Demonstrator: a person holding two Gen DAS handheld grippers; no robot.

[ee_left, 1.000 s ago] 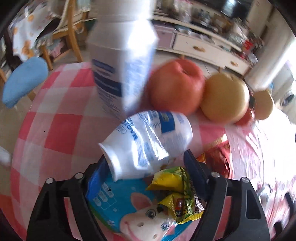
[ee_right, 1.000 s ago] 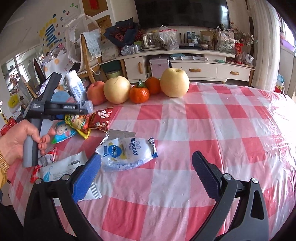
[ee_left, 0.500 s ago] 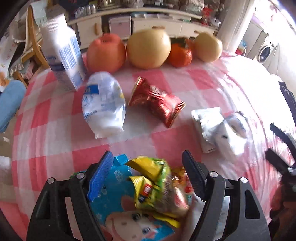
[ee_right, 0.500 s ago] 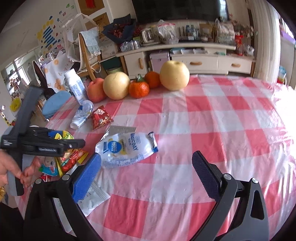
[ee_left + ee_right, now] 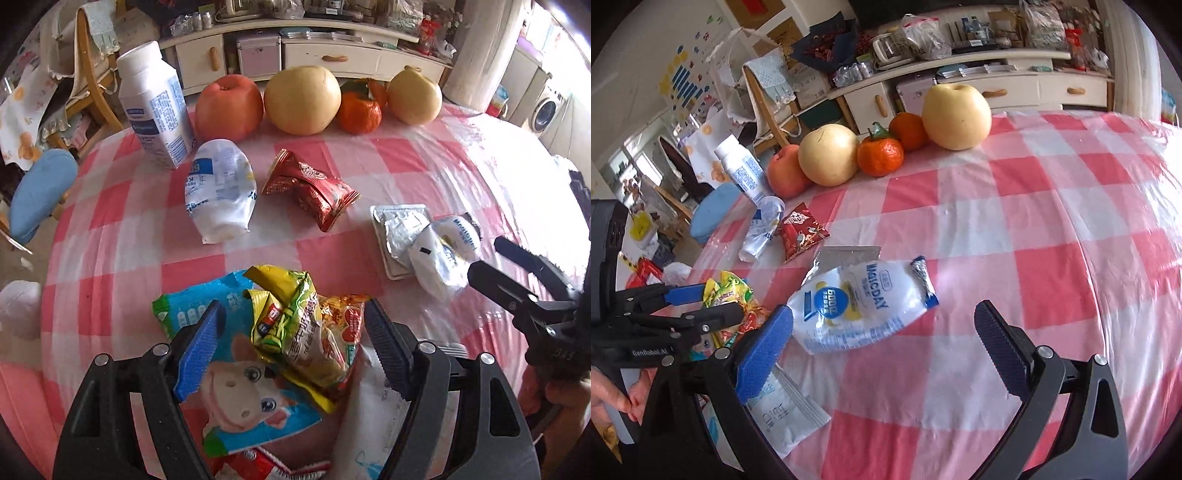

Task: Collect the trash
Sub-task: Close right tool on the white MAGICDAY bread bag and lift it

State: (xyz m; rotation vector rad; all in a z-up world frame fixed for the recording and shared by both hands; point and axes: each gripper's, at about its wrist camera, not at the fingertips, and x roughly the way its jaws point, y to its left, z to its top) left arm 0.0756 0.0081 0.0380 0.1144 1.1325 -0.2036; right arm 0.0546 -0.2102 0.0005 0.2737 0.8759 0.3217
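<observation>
Wrappers strewn across the checked table (image 5: 122, 236), both claws gaping over them.
Left claw (image 5: 291, 341) straddles the yellow-green snack wrapper (image 5: 295, 332) at the near left, pads clear of it; right claw (image 5: 882, 349) gapes empty just near of the white MagicDay pouch (image 5: 860, 306).

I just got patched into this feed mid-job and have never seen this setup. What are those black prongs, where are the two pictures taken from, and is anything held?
No robot here: a person holds a two-finger claw in each hand, each carrying a wide-angle camera looking along its fingers. The left view shows the left claw open around a yellow-green snack wrapper lying on a blue cartoon bag; I can't confirm a grip. The right view shows the right claw open and empty near a white MagicDay pouch. On the checked table also lie a red wrapper, a flattened white bottle, an upright bottle and fruit.
</observation>
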